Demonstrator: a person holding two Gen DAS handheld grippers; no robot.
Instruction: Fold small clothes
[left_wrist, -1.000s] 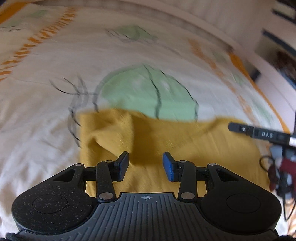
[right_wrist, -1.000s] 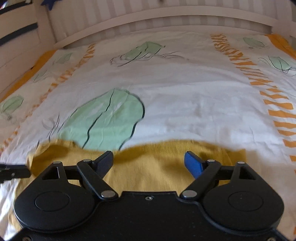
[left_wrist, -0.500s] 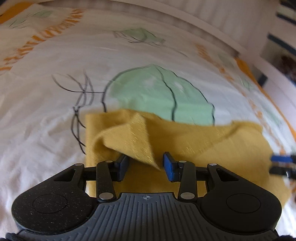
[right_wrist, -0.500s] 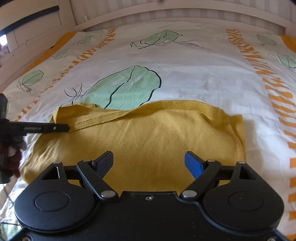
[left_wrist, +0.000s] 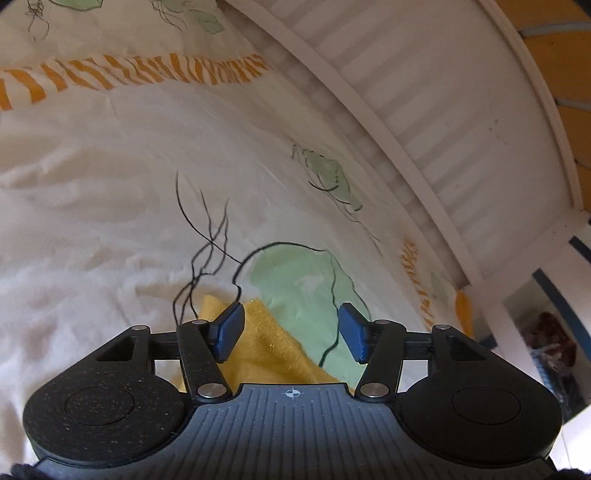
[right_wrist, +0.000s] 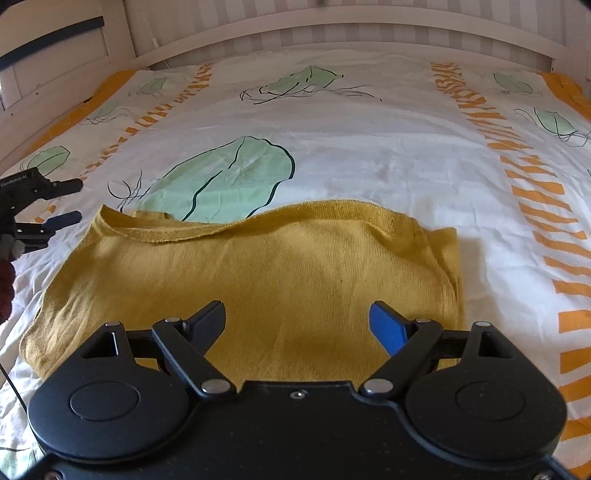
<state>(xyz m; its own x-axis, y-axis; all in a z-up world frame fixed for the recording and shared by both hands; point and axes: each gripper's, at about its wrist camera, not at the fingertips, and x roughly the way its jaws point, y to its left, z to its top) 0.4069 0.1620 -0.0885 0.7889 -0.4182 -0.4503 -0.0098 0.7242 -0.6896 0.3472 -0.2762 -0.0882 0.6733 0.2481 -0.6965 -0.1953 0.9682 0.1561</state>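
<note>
Both wrist views low over bedsheet (right_wrist: 369, 155), perhaps sharing mustard garment (right_wrist: 295, 266).

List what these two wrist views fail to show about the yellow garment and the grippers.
- Yellow garment, right wrist view: its near edge is hidden behind the right gripper, whose body covers it.
- Same garment, left wrist view: only one corner shows; the left gripper covers the rest.
- Left gripper, right wrist view: cut off by the left edge, so only its fingers show.

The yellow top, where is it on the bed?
In the right wrist view the yellow top lies flat on the white bedsheet, just below the big green leaf print, with the left tool beside its left corner.
</note>
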